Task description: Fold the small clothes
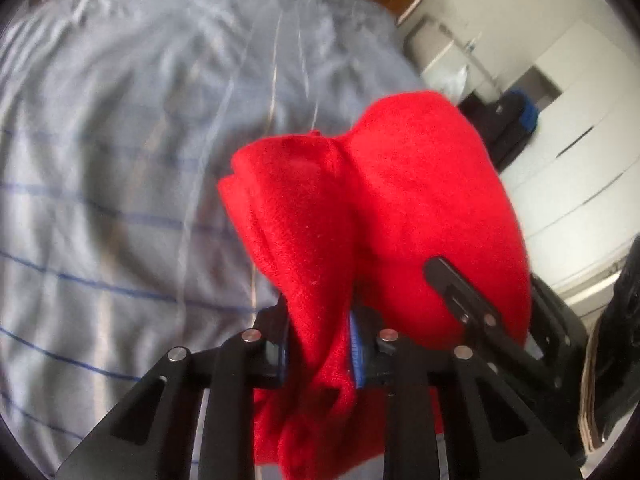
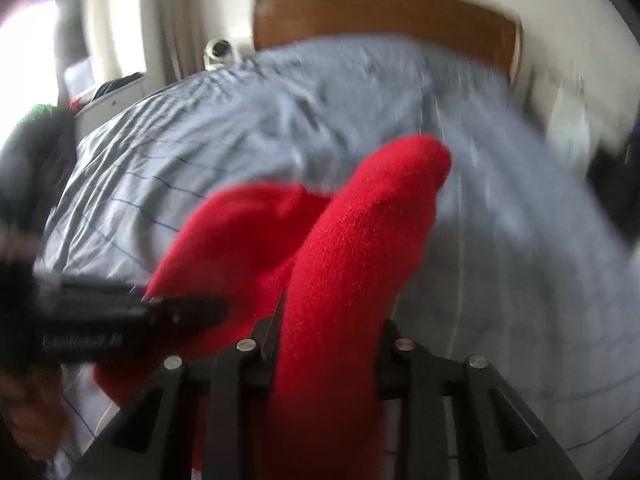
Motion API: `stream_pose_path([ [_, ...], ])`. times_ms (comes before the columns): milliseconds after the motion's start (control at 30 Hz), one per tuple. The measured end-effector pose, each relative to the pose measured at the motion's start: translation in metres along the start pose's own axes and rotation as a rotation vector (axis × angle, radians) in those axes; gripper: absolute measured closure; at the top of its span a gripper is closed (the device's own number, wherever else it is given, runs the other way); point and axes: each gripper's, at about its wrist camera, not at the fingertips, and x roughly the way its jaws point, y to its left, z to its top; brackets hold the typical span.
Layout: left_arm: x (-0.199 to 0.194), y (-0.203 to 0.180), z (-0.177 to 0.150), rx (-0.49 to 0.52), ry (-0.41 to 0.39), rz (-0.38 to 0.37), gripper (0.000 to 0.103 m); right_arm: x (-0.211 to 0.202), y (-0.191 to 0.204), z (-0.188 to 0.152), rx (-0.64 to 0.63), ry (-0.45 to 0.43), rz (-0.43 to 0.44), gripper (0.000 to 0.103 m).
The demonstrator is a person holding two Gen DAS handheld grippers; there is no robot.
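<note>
Both grippers are clamping one red garment (image 2: 352, 248) above the bed (image 1: 100, 160): left gripper (image 1: 320, 344), right gripper (image 2: 324, 352). Its long axis is pointing toward the wooden headboard (image 2: 380, 16); white wardrobes (image 1: 580, 160) are flanking the bed's edge.

The garment (image 1: 360, 216) is hanging between both grippers, above the bed cover (image 1: 120, 160). The headboard (image 2: 380, 16) is standing behind the cover.

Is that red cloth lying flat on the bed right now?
No, the red cloth is bunched and lifted above the striped bedsheet, pinched between the fingers of the left gripper.
</note>
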Motion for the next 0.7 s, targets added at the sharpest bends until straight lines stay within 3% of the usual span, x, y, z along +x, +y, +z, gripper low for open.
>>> stream_pose_path([
  [100,-0.043,-0.002,0.015,0.019,-0.086,-0.019,0.081,-0.028,0.007,0.029,-0.003,-0.112,0.009,0.074],
  [200,-0.074,-0.004,0.027,0.079,-0.138,0.024,0.077,-0.048,0.014,0.057,0.03,-0.183,0.05,0.073],
  [300,-0.062,0.016,0.018,0.074,-0.095,0.135,0.04,-0.041,0.015,0.067,0.109,-0.163,0.111,0.072],
  [333,-0.054,0.027,0.008,0.074,-0.077,0.219,0.026,-0.033,0.015,0.063,0.14,-0.134,0.125,0.07],
  [400,-0.046,0.043,-0.02,0.093,-0.062,0.359,0.026,-0.007,0.013,0.04,0.199,-0.03,0.139,0.052],
  [500,-0.061,0.054,-0.064,0.109,-0.1,0.425,0.023,0.005,0.002,-0.004,0.241,0.077,0.093,0.037],
  [567,-0.083,0.05,-0.095,0.115,-0.16,0.466,0.009,-0.006,-0.007,-0.035,0.248,0.09,0.064,0.028],
  [600,-0.092,0.044,-0.106,0.122,-0.188,0.485,0.006,-0.017,-0.01,-0.047,0.242,0.092,0.054,0.021],
  [700,-0.116,0.022,-0.138,0.165,-0.261,0.526,0.0,-0.059,-0.014,-0.076,0.204,0.078,0.042,0.014],
])
